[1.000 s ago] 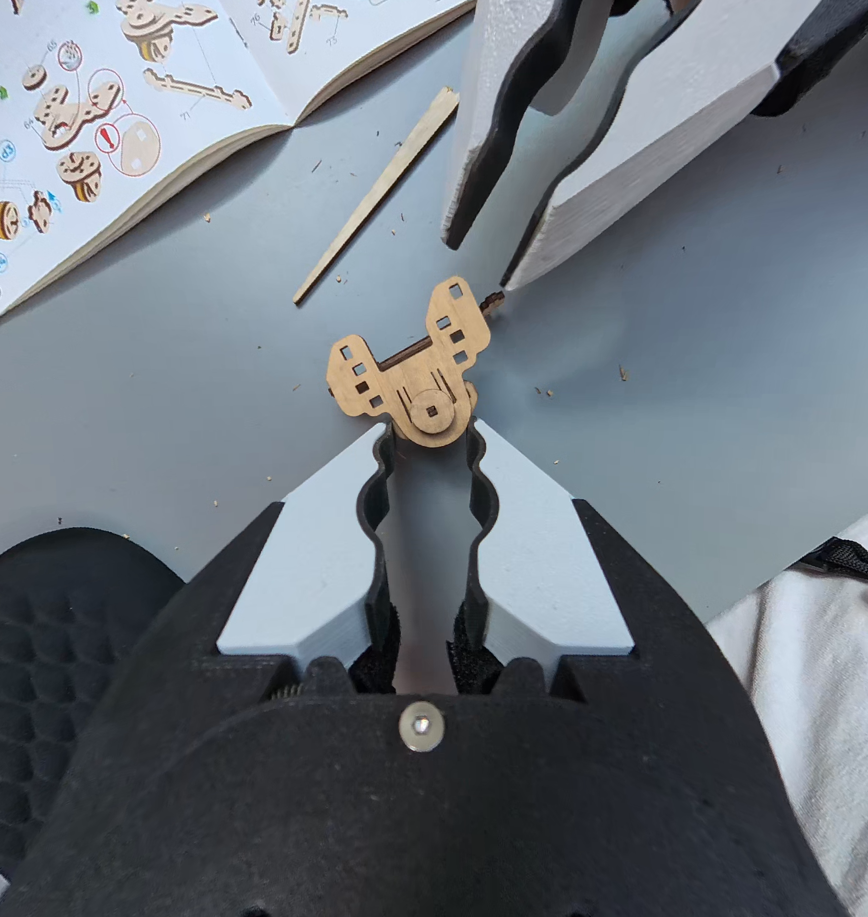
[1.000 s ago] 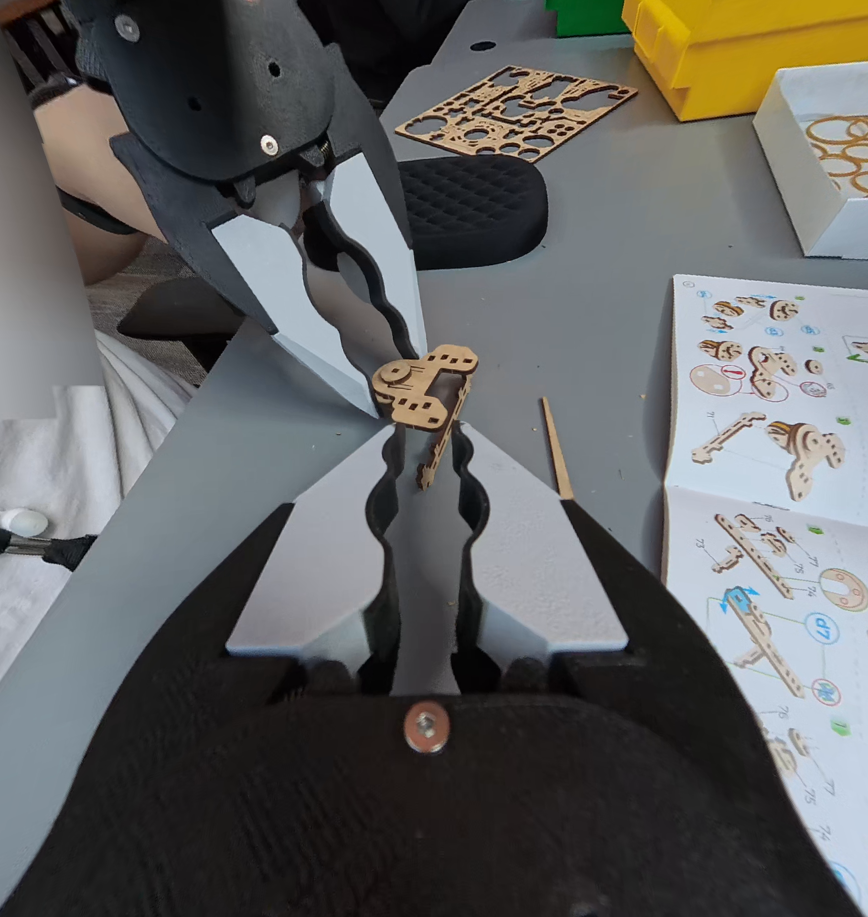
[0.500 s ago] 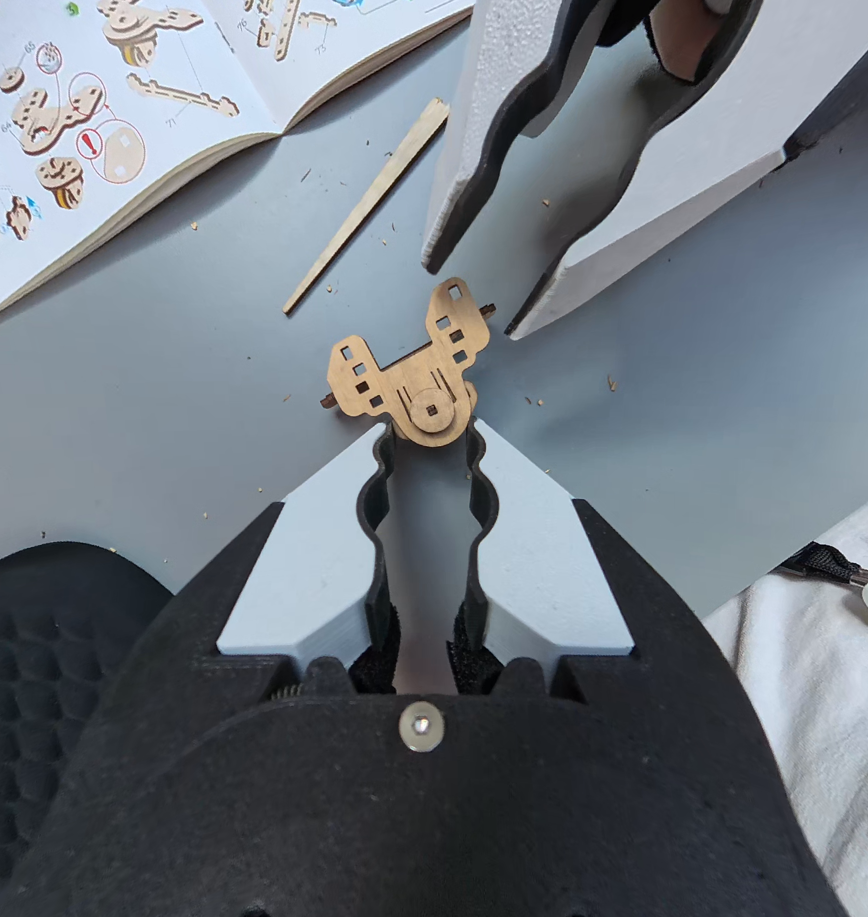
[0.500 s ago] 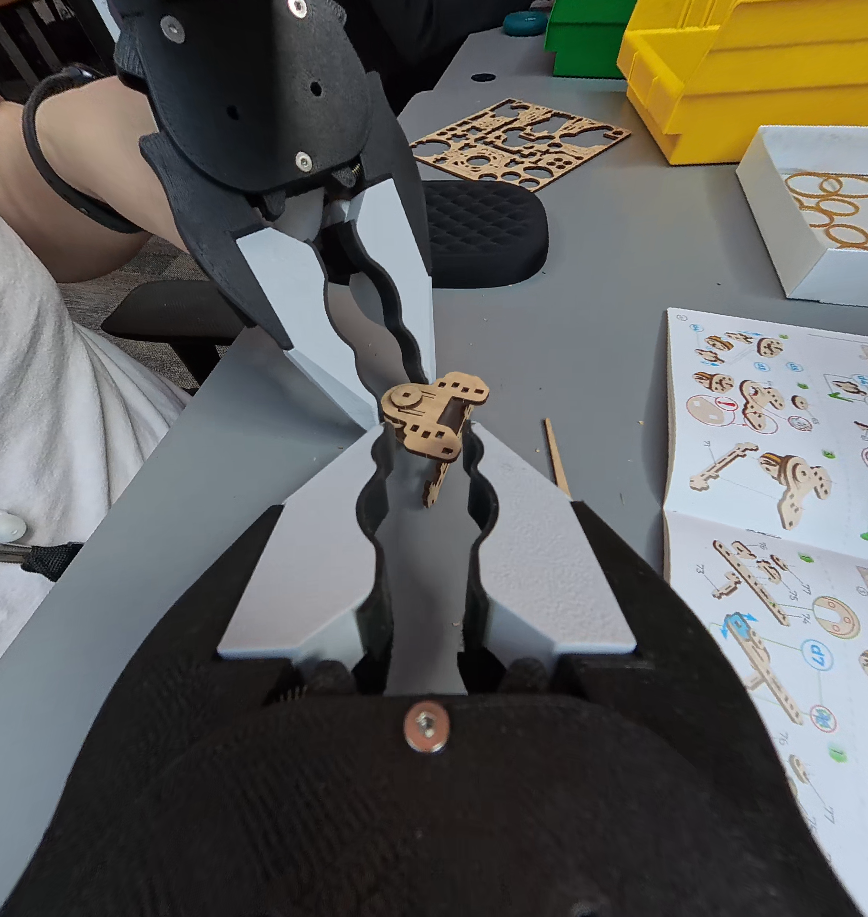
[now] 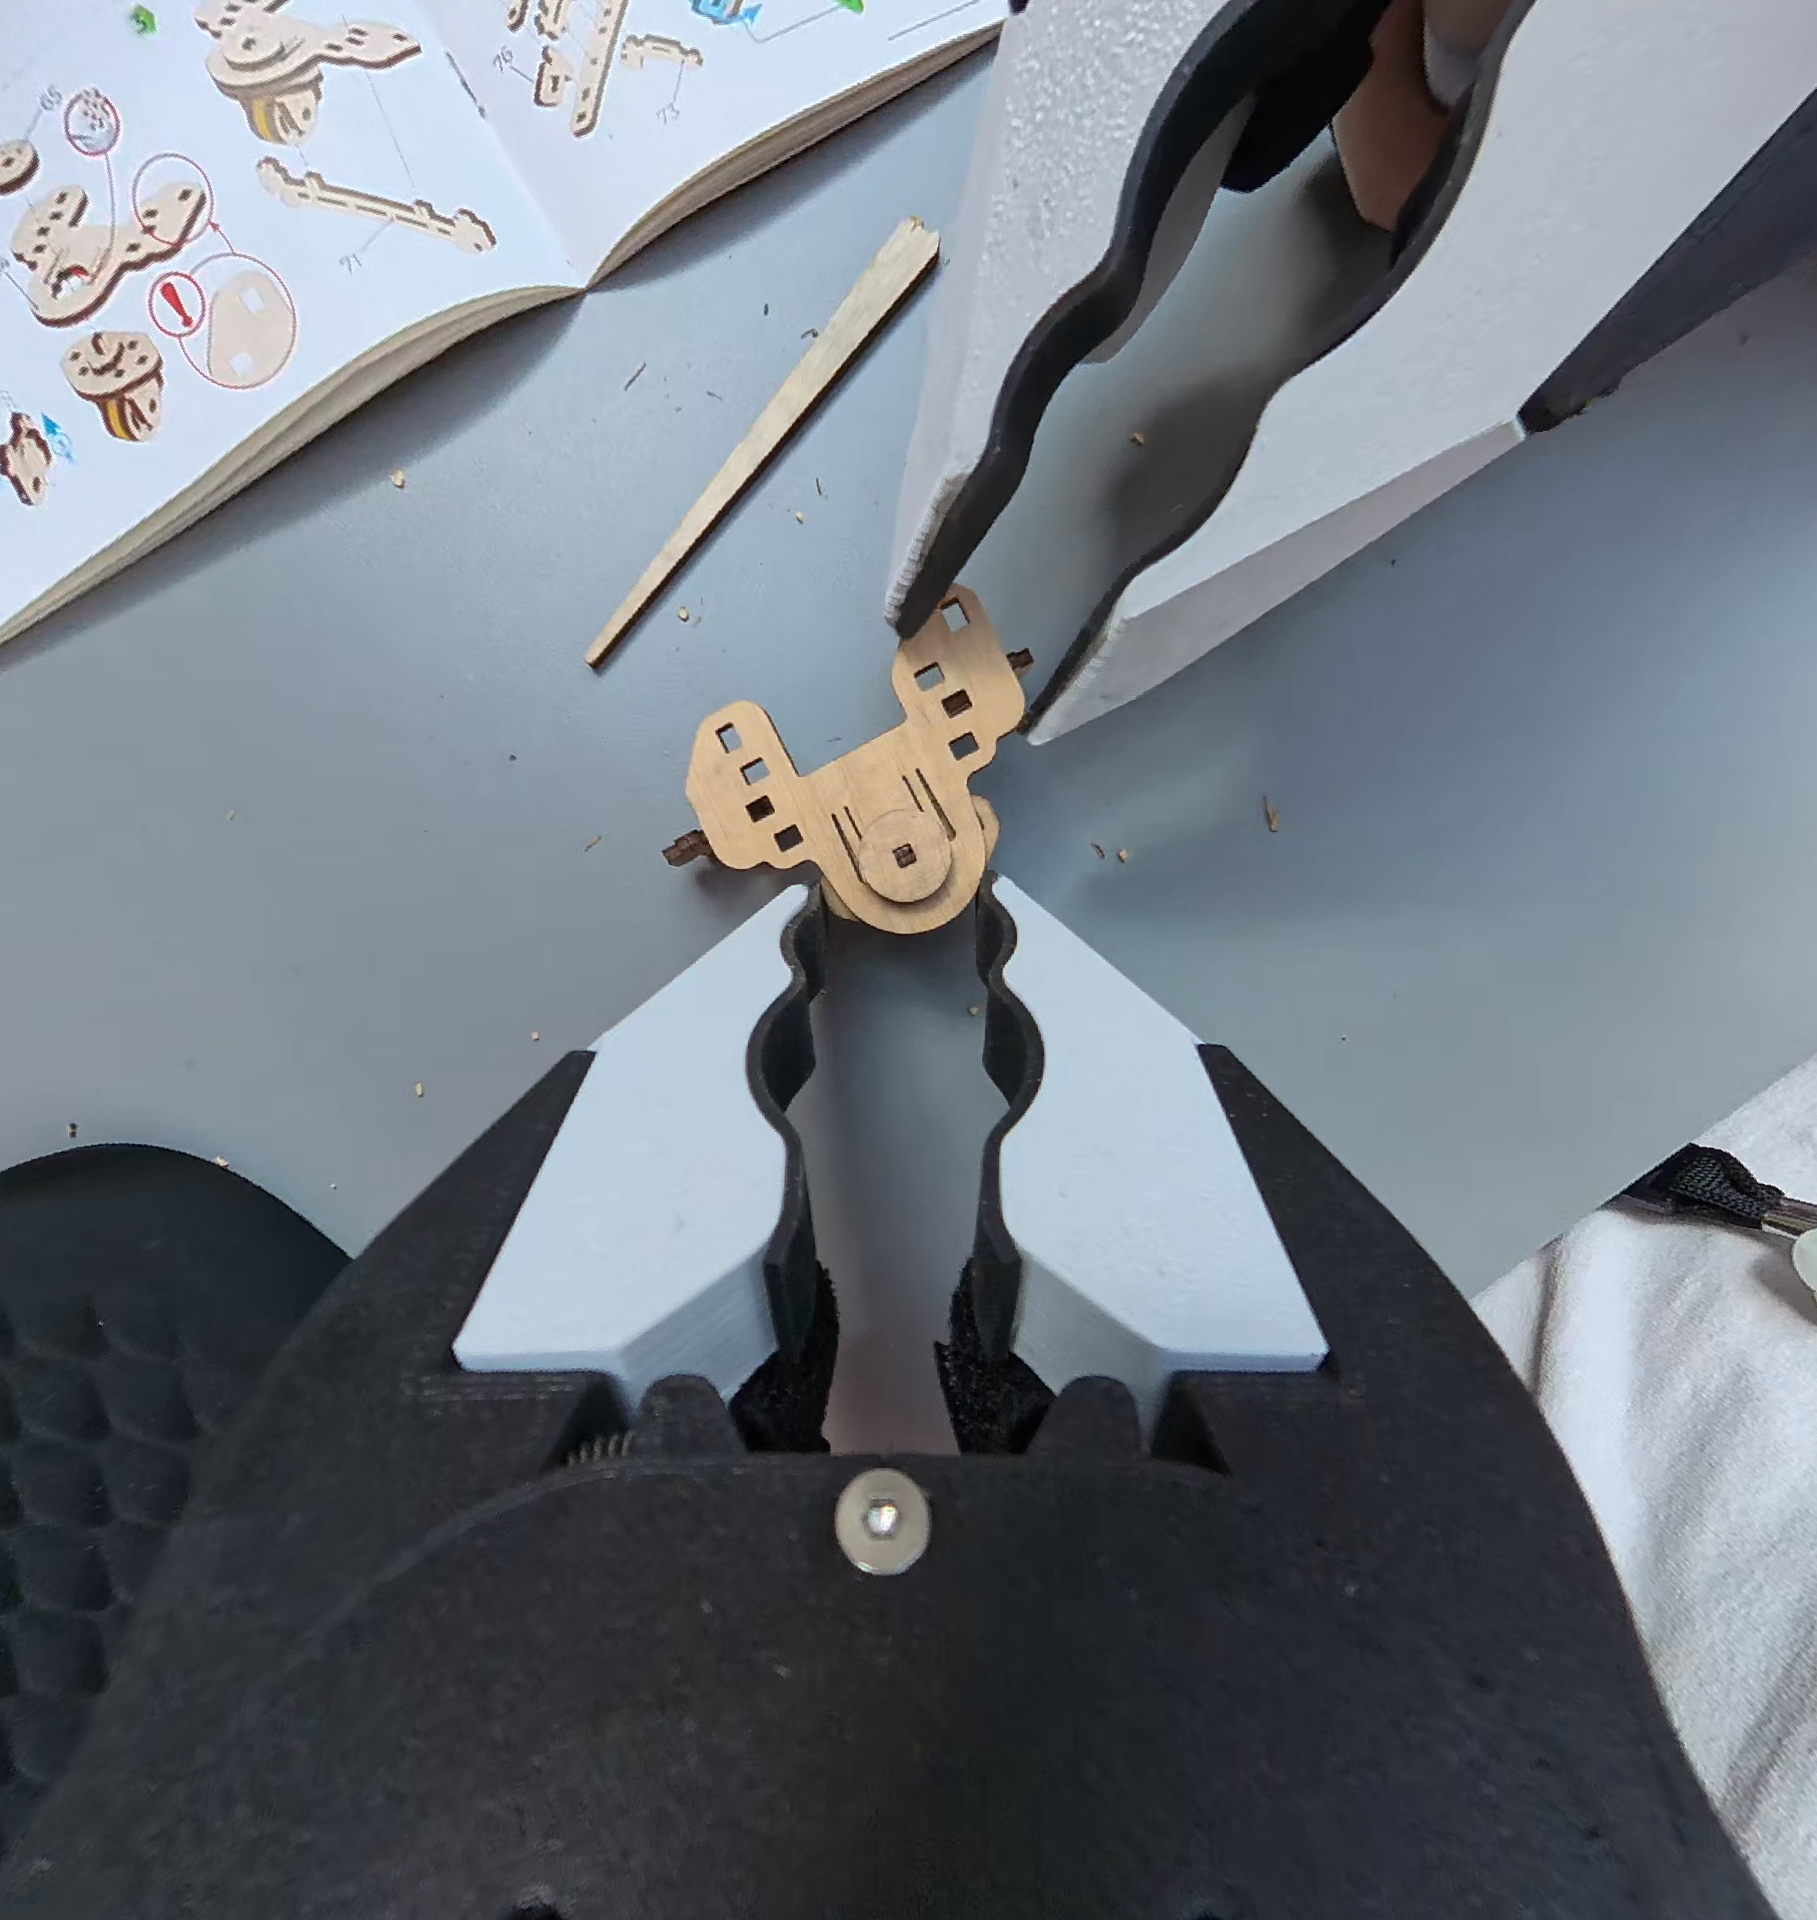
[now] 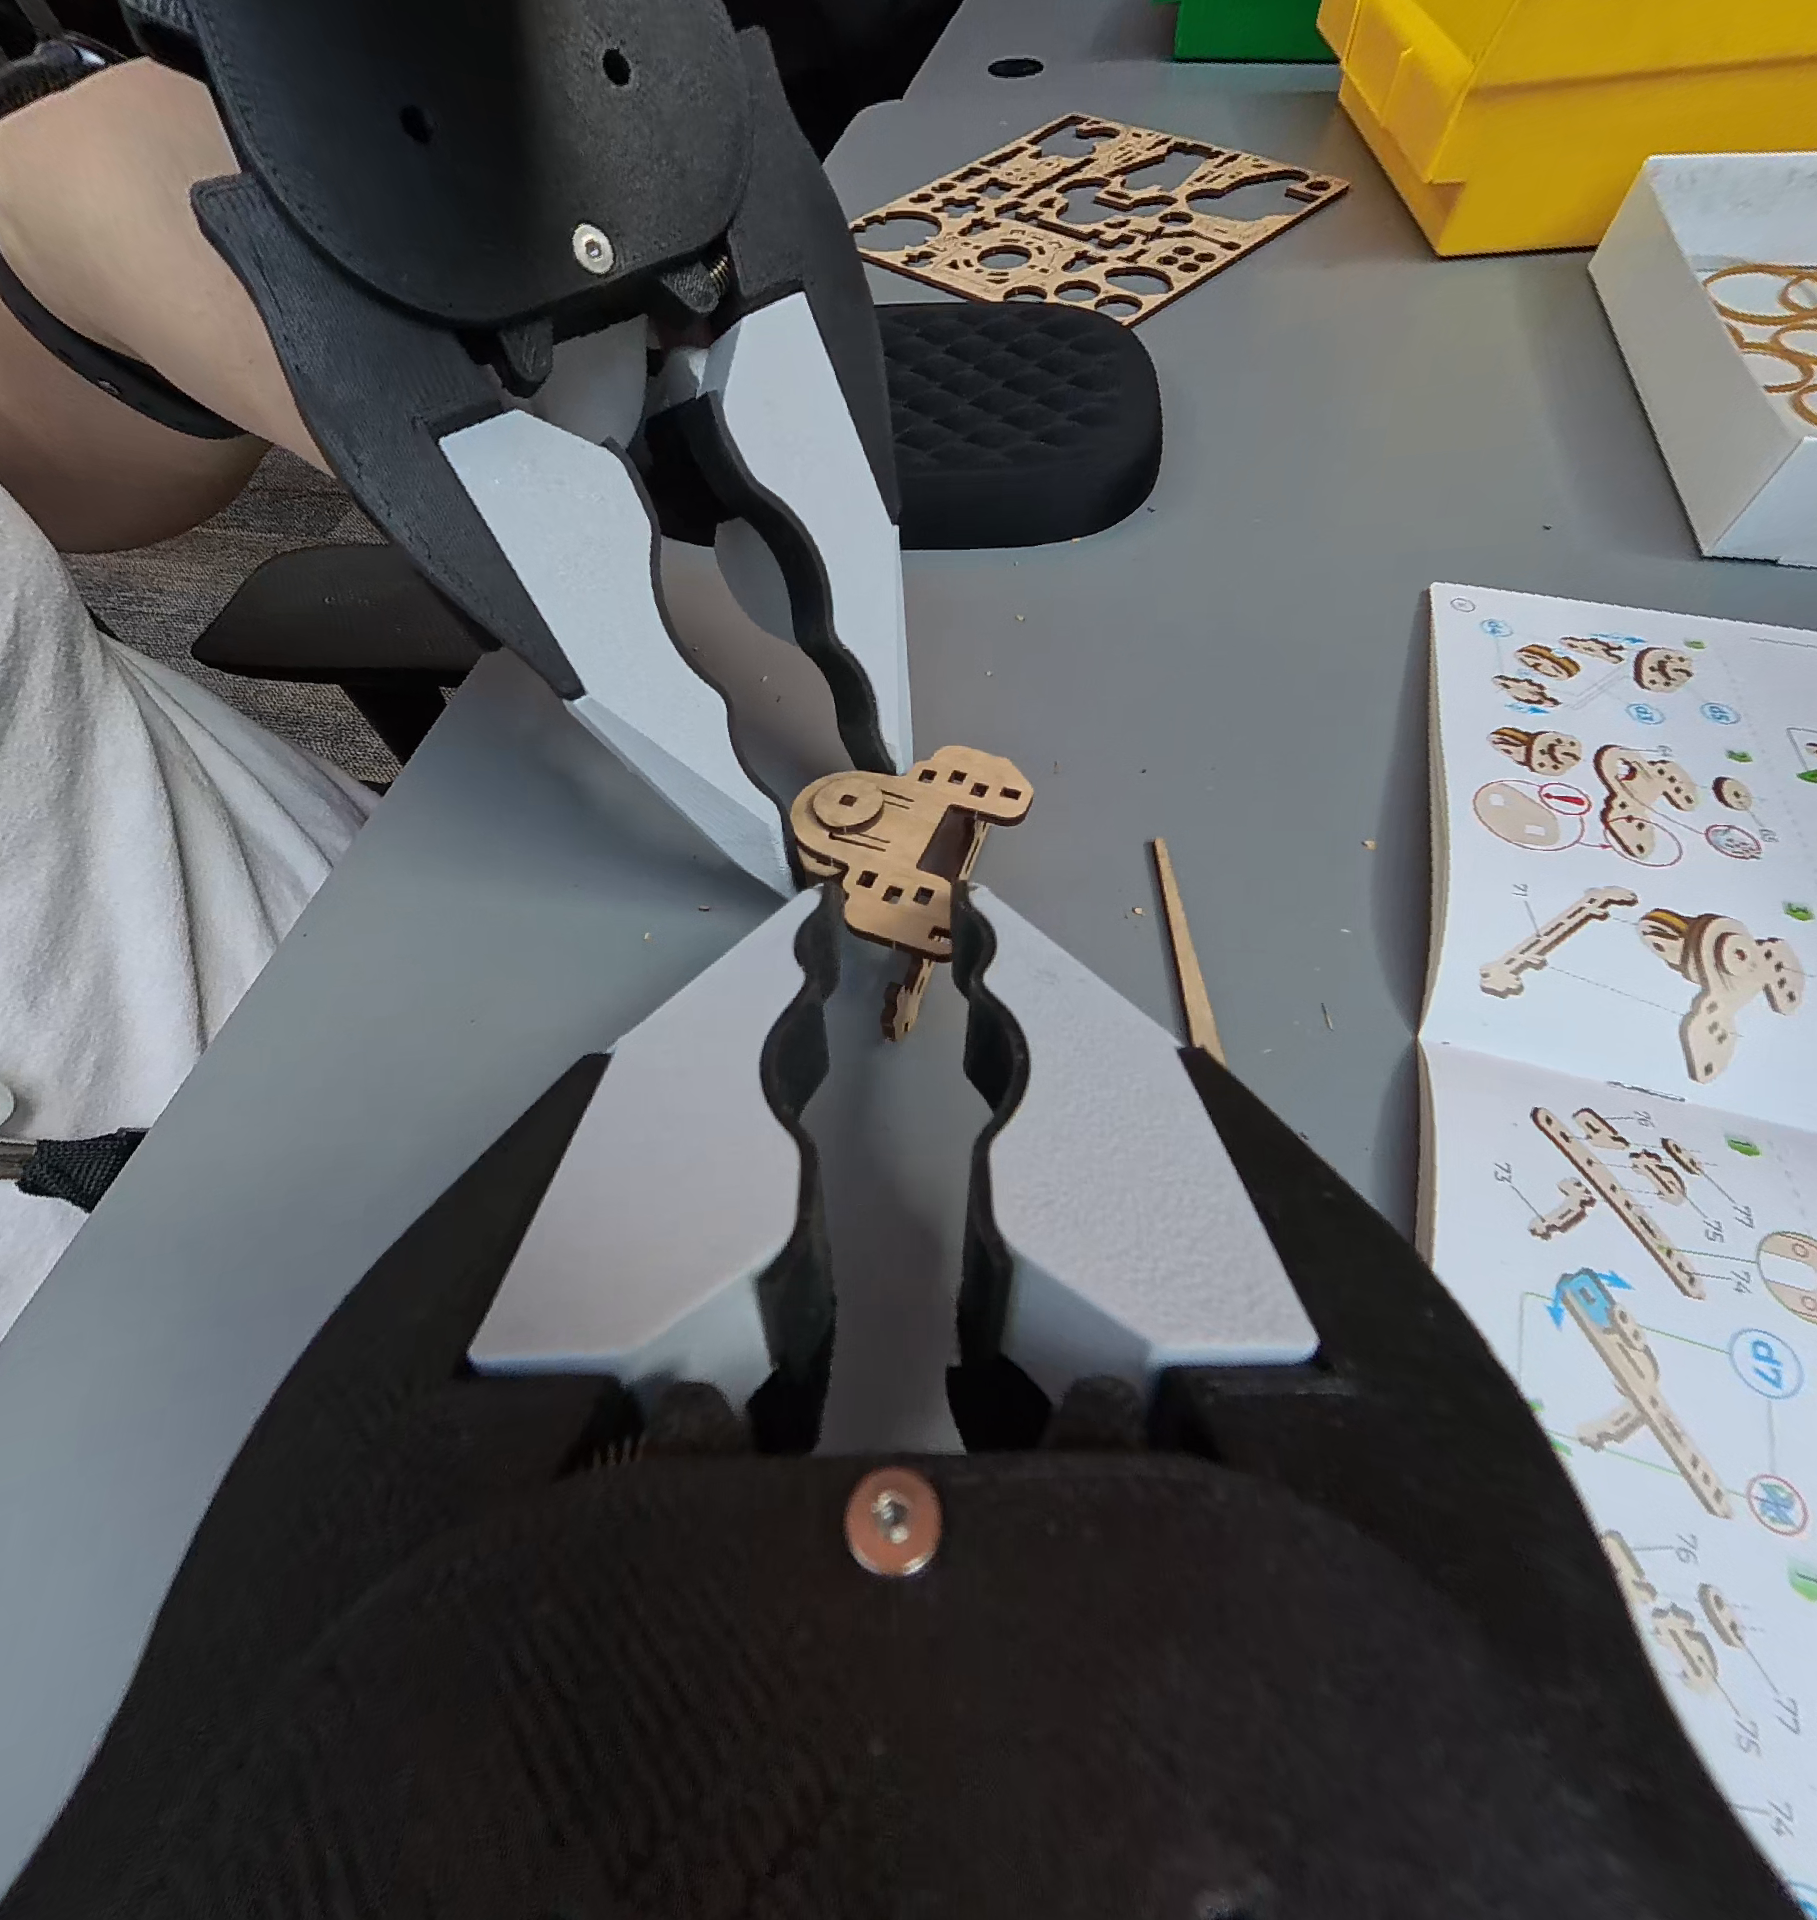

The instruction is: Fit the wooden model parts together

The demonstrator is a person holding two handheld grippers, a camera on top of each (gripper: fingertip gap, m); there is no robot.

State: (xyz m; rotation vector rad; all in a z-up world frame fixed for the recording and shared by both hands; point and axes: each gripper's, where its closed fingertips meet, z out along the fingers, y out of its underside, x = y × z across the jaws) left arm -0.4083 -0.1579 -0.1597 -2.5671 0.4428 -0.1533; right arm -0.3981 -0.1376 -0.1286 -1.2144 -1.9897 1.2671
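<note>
A Y-shaped wooden assembly (image 5: 852, 779) with square holes and a round hub is held just above the grey table. My left gripper (image 5: 896, 899) is shut on its hub end. A dark notched strip (image 5: 680, 850) runs beneath it and sticks out at both sides. My right gripper (image 6: 896, 906) comes in from the opposite side. Its jaws are closed in on one lobe of the assembly (image 6: 899, 894), touching both edges. The strip's end (image 6: 909, 997) hangs between the right fingers. The right gripper also shows in the left wrist view (image 5: 971, 670).
An open instruction booklet (image 6: 1662, 1039) lies beside the work spot, and a tapered wooden stick (image 6: 1184, 956) lies next to it. A black pad (image 6: 1018, 426), a punched-out wooden sheet (image 6: 1091, 229), a yellow bin (image 6: 1610, 104) and a white box (image 6: 1714, 499) stand beyond. White clothing (image 5: 1662, 1507) is at the table edge.
The right gripper let go of the strip's end, opened wide, then moved in and narrowed onto the assembly's lobe. The strip now sticks out on the assembly's far side. The left gripper kept its hold.
</note>
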